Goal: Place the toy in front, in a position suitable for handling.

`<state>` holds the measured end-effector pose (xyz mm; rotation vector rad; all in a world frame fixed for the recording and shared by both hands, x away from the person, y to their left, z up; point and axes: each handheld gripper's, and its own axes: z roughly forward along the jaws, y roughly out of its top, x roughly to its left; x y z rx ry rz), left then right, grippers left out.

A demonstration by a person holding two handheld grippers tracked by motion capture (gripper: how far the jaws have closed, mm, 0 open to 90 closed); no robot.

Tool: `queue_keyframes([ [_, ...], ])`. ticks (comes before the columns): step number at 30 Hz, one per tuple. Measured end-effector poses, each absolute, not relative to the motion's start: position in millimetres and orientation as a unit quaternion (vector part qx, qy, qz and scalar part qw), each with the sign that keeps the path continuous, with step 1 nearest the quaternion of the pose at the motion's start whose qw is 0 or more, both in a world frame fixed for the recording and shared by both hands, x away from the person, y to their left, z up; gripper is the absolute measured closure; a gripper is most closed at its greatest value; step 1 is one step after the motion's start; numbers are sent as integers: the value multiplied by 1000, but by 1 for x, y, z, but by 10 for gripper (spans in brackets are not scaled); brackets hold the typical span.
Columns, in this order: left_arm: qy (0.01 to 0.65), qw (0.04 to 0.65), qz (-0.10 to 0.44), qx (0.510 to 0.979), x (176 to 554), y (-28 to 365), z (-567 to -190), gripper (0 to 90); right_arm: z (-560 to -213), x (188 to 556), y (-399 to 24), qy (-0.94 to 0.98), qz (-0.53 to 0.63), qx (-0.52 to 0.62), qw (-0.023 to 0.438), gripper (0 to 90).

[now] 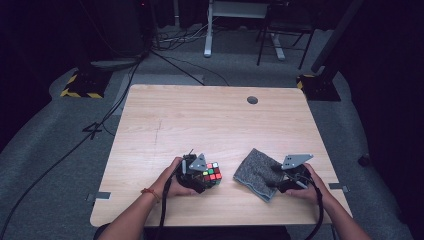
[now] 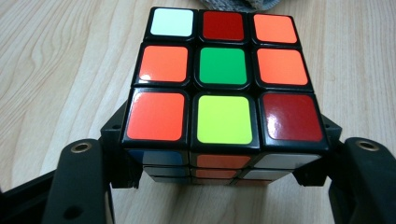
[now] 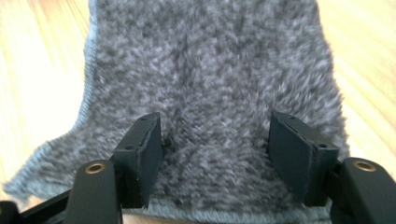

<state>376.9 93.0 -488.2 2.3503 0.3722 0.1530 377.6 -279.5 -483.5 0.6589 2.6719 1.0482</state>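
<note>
Puzzle cube (image 2: 223,79) sits near the front of the tabletop (image 1: 200,120), clamped between the jaws of our left hand-held gripper (image 1: 200,175). Just right lies a grey cloth (image 1: 257,172); our right hand-held gripper (image 3: 215,154) hovers over it, jaws spread wide.

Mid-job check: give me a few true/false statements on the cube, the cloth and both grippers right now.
1. The left gripper is clamped on the puzzle cube. True.
2. The right gripper has pinched the grey cloth. False: its jaws stand open over the cloth.
3. The cube's top centre sticker is green. True.
4. The cloth lies on top of the cube. False: it lies flat on the table, beside the cube.
5. The cube lies to the left of the cloth in the high view. True.
</note>
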Motion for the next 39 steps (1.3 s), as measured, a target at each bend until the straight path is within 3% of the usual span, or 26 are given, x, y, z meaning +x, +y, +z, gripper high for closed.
queue_keyframes([
  [11, 141, 370, 49, 917, 376, 96, -487, 332, -478, 380, -248, 883, 388, 227, 131, 350],
  [22, 140, 371, 48, 917, 374, 94, -486, 332, -495, 393, -249, 889, 364, 257, 108, 364],
  [25, 141, 371, 48, 917, 374, 94, -485, 332, -494, 392, -248, 891, 363, 252, 103, 468],
  [26, 143, 371, 49, 916, 374, 94, -485, 332, -493, 391, -247, 891, 366, 249, 101, 577],
  [27, 144, 371, 49, 916, 375, 94, -485, 332, -493, 391, -247, 891, 366, 249, 101, 577],
  [28, 144, 370, 52, 916, 375, 94, -484, 332, -492, 390, -245, 892, 366, 244, 100, 645],
  [34, 146, 369, 54, 916, 377, 91, -482, 333, -492, 387, -244, 893, 370, 236, 101, 761],
  [39, 142, 369, 60, 917, 376, 87, -479, 333, -489, 386, -246, 895, 370, 225, 106, 786],
])
